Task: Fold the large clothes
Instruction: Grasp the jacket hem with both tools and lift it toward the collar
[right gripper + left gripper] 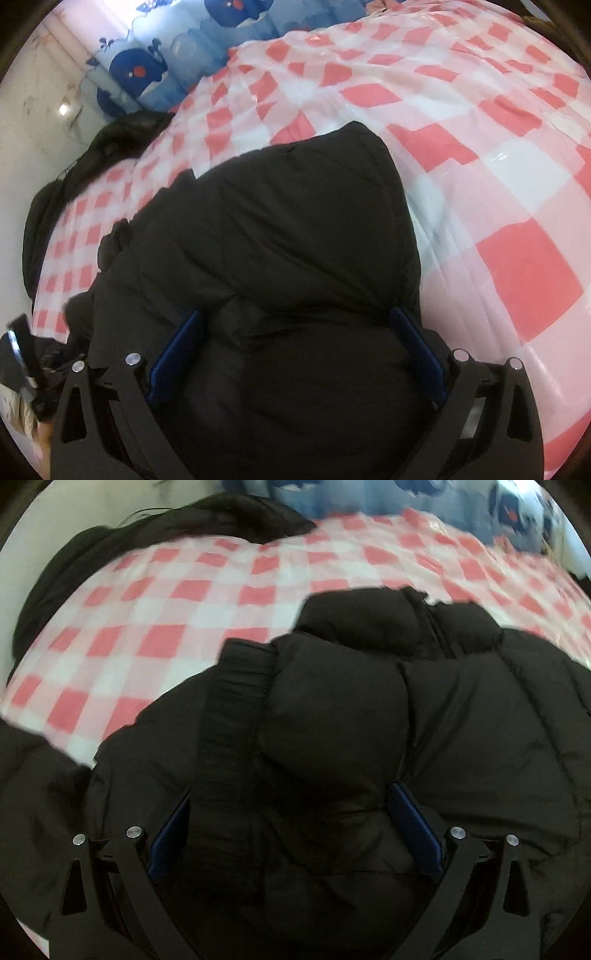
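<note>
Black puffer jacket (369,720) lies on the checked bed cover (166,602), bulging up between the fingers of both grippers. Left gripper (295,827): blue pads spread wide, a ribbed cuff (229,720) and a quilted bulge filling the gap. Right gripper (295,350): same, spread around a padded lobe. Whether either one clamps, I cannot tell.

I judge it light, soft, springy, with a slippery shell; better taken at cuff or seam.

Only the right view shows the whale-print curtain (147,70) beyond the fingers.
</note>
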Demonstrator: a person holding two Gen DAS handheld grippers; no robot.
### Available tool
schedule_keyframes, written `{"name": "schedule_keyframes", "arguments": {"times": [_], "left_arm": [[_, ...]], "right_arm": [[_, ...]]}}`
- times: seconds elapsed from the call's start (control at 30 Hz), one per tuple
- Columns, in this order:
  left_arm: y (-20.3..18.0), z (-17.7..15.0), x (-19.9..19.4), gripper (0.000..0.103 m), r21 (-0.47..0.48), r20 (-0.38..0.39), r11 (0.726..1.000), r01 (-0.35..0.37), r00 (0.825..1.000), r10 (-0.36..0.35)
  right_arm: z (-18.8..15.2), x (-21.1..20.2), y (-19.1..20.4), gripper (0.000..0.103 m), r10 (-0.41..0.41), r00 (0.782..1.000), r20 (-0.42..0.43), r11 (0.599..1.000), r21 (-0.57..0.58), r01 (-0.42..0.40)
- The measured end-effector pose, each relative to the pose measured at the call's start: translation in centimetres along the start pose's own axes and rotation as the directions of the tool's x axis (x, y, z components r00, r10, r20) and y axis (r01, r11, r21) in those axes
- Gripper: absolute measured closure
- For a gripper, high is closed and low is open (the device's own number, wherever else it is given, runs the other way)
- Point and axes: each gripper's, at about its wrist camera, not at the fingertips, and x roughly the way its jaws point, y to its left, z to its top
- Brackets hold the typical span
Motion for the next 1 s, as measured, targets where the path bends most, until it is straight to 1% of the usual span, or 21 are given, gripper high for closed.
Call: {"name": "schedule_keyframes", "arguments": {"times": [0.07, 0.1, 0.17, 0.23, 0.3, 0.33, 0.37, 0.4, 0.5, 0.53, 0.6, 0.67, 0.7, 0.73, 0.77, 0.8, 0.87, 0.9, 0.93, 0.97, 1.0], "left_arm": [[0.1, -0.3, -1.0, 0.008, 0.002, 0.056, 1.000, -0.029, 0.998, 0.029], [-0.1, -0.5, -1.5, 0.008, 0.008, 0.087, 0.999, -0.037, 0.996, 0.036], [-0.5, -0.6, -2.0, 0.008, 0.034, 0.121, 0.998, -0.054, 0.991, 0.050], [-1.1, -0.9, -2.3, 0.008, 0.062, 0.145, 0.996, -0.066, 0.988, 0.057], [-1.3, -1.0, -2.1, 0.008, 0.072, 0.147, 0.995, -0.066, 0.988, 0.055], [-1.2, -1.0, -2.0, 0.008, 0.073, 0.139, 0.996, -0.048, 0.990, 0.037], [-1.1, -0.9, -1.8, 0.008, 0.070, 0.134, 0.997, -0.025, 0.991, 0.015], [-1.1, -0.9, -1.7, 0.008, 0.064, 0.135, 0.998, -0.018, 0.991, 0.010], [-1.0, -1.2, -1.3, 0.008, 0.055, 0.132, 0.998, -0.017, 0.991, 0.009], [-1.0, -1.3, -1.2, 0.008, 0.053, 0.131, 0.998, -0.015, 0.991, 0.008], [-0.9, -1.5, -1.0, 0.008, 0.046, 0.128, 0.999, -0.007, 0.992, 0.001], [-0.8, -1.5, -0.8, 0.008, 0.039, 0.122, 0.999, 0.003, 0.992, -0.008], [-0.7, -1.5, -0.8, 0.008, 0.036, 0.119, 0.999, 0.007, 0.993, -0.011], [-0.7, -1.5, -0.6, 0.008, 0.032, 0.113, 0.999, 0.016, 0.993, -0.019], [-0.6, -1.6, -0.5, 0.008, 0.029, 0.108, 0.999, 0.026, 0.994, -0.029], [-0.5, -1.6, -0.4, 0.008, 0.025, 0.100, 0.999, 0.043, 0.994, -0.045], [-0.3, -1.6, -0.4, 0.008, 0.019, 0.095, 0.999, 0.046, 0.994, -0.048], [0.0, -1.7, -0.8, 0.008, 0.009, 0.105, 0.999, 0.046, 0.993, -0.046], [0.5, -1.7, -1.4, 0.008, -0.005, 0.124, 0.999, 0.044, 0.991, -0.043], [0.9, -1.8, -2.1, 0.008, -0.018, 0.144, 0.999, 0.042, 0.989, -0.039], [1.7, -1.9, -3.2, 0.008, -0.032, 0.163, 0.999, 0.043, 0.986, -0.037]], "right_arm": [[0.8, -2.4, 0.3, 0.007, 0.054, 0.994, 0.091, 0.998, 0.040, -0.058], [1.6, -3.6, 1.3, 0.007, 0.059, 0.988, 0.145, 0.998, 0.013, -0.061], [2.8, -4.2, 3.1, 0.007, 0.056, 0.981, 0.185, 0.997, -0.059, -0.046], [4.3, -2.7, 4.7, 0.007, 0.000, 0.983, 0.183, 0.991, -0.134, 0.025], [5.1, 1.1, 4.5, 0.007, -0.090, 0.989, 0.118, 0.978, -0.176, 0.110], [5.2, 2.9, 3.9, 0.007, -0.133, 0.988, 0.083, 0.973, -0.180, 0.146], [4.9, 4.8, 2.9, 0.007, -0.147, 0.988, 0.044, 0.973, -0.175, 0.152], [4.6, 6.0, 1.6, 0.007, -0.118, 0.993, 0.017, 0.983, -0.137, 0.119], [4.4, 4.9, 1.4, 0.007, -0.123, 0.992, 0.033, 0.985, -0.120, 0.126], [4.2, 4.2, 1.5, 0.007, -0.120, 0.991, 0.053, 0.985, -0.117, 0.126], [3.5, 2.1, 2.2, 0.007, -0.082, 0.990, 0.117, 0.988, -0.119, 0.096], [2.3, 0.0, 3.1, 0.007, -0.079, 0.980, 0.180, 0.981, -0.158, 0.108], [1.6, -0.5, 3.4, 0.007, -0.092, 0.977, 0.193, 0.976, -0.178, 0.127], [0.6, 0.3, 3.1, 0.007, -0.141, 0.977, 0.158, 0.962, -0.213, 0.173], [0.4, 1.8, 2.7, 0.007, -0.161, 0.984, 0.083, 0.956, -0.233, 0.176], [0.5, 3.3, 1.8, 0.007, -0.133, 0.991, -0.004, 0.967, -0.218, 0.129], [0.7, 1.7, 1.4, 0.007, -0.138, 0.990, 0.019, 0.977, -0.161, 0.139], [0.6, 0.5, 1.8, 0.007, -0.117, 0.992, 0.041, 0.981, -0.149, 0.122], [0.2, -1.5, 2.4, 0.007, -0.067, 0.994, 0.091, 0.984, -0.157, 0.080], [-0.6, -3.0, 3.1, 0.007, -0.069, 0.989, 0.133, 0.980, -0.178, 0.092], [-1.8, -3.7, 3.9, 0.007, -0.080, 0.987, 0.142, 0.970, -0.216, 0.110]]}}
